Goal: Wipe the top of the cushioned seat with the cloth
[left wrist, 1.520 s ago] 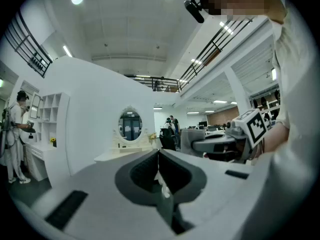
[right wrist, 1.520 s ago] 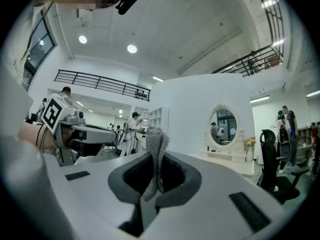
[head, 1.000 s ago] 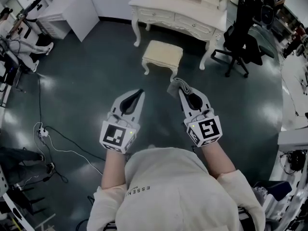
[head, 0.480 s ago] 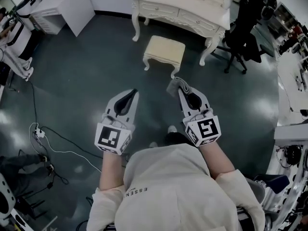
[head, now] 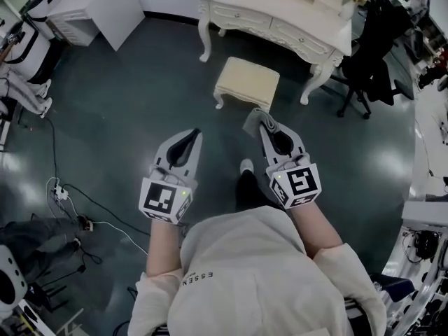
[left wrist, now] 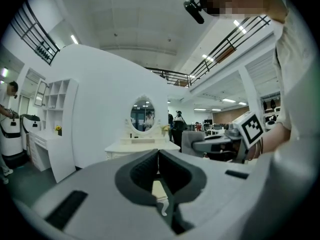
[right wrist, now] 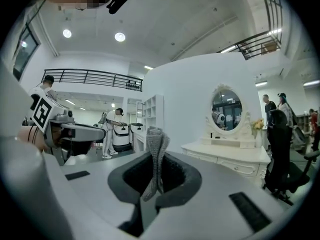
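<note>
Still approaching: cushioned seat [head: 246, 82] is getting nearer, not yet reachable; right gripper [head: 264, 115] is pinching the cloth [head: 253, 123], left gripper [head: 194, 134] is staying closed, empty; wiping isn't starting.

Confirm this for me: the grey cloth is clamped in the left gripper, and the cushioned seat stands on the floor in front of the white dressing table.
One thing is wrong: the cloth is clamped in the right gripper, not the left, as the right gripper view shows. The left gripper is shut on nothing. The cushioned seat does stand in front of the dressing table.
</note>
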The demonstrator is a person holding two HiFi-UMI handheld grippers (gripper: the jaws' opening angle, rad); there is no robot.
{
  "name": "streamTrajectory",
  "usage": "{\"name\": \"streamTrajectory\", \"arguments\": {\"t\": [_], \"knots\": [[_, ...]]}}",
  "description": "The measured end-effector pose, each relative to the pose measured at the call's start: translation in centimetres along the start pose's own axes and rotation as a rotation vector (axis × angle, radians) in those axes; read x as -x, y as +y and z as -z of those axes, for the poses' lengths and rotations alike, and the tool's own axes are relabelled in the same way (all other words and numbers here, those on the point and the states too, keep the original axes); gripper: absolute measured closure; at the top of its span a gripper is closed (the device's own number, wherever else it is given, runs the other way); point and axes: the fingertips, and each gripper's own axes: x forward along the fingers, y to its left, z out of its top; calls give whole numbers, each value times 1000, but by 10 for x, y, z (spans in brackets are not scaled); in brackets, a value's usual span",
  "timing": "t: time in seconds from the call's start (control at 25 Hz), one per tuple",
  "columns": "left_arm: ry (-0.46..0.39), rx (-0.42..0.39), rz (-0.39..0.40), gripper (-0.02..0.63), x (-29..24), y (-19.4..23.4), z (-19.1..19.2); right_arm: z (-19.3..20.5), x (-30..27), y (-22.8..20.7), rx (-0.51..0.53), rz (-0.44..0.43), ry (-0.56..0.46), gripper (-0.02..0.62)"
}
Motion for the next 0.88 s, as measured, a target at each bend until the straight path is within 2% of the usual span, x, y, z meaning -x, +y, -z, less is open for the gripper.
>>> {"name": "streamTrajectory", "arguments": {"t": [0.32,0.56,0.88], "knots": [[16,1,-23,603,-146,46,-18,-12,-100,-112,-8,-44,5,568],[10,14,-17,603,-244,65,-23,-6,-152,-187,6,-61,34,568],[61,-6,71,603,-333,93,-5,25,-212,-243,-45,-29,114,568]]}}
